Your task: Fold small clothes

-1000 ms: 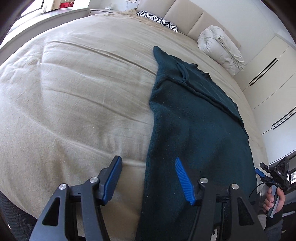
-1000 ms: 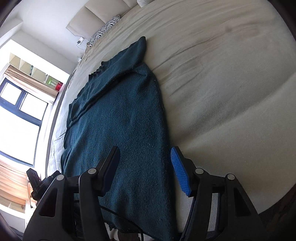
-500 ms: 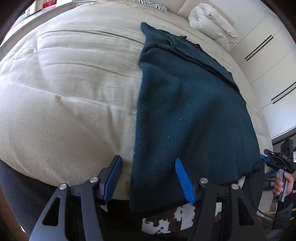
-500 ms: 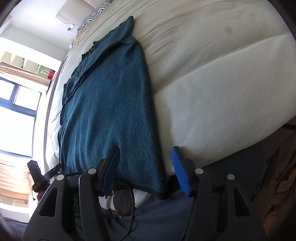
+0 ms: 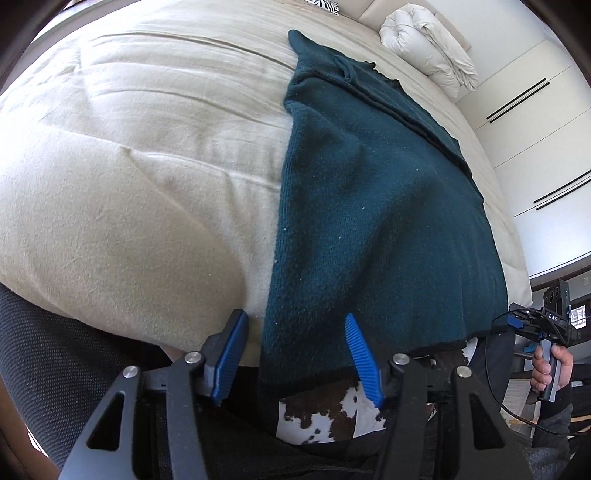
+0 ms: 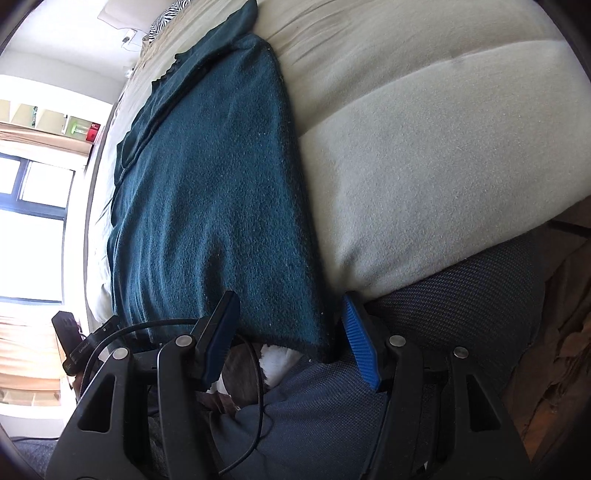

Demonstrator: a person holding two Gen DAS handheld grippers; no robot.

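Observation:
A dark teal knitted sweater (image 5: pixel 369 206) lies flat on the beige bed (image 5: pixel 147 166), sleeves folded in, its hem hanging over the near edge. My left gripper (image 5: pixel 295 350) is open, its blue fingers either side of the hem's left corner. In the right wrist view the sweater (image 6: pixel 214 184) fills the left half. My right gripper (image 6: pixel 290 339) is open, its fingers either side of the hem's right corner. Neither gripper holds cloth.
A white rolled duvet (image 5: pixel 428 40) lies at the far end of the bed, with a zebra pillow (image 5: pixel 325 4) beyond. White wardrobes (image 5: pixel 535 122) stand to the right. A dark mesh bed base (image 6: pixel 461 295) and a cowhide rug (image 5: pixel 325 410) lie below the bed's edge.
Both grippers have drawn back and down from above the sweater to its hem at the bed's near edge. Both stayed open.

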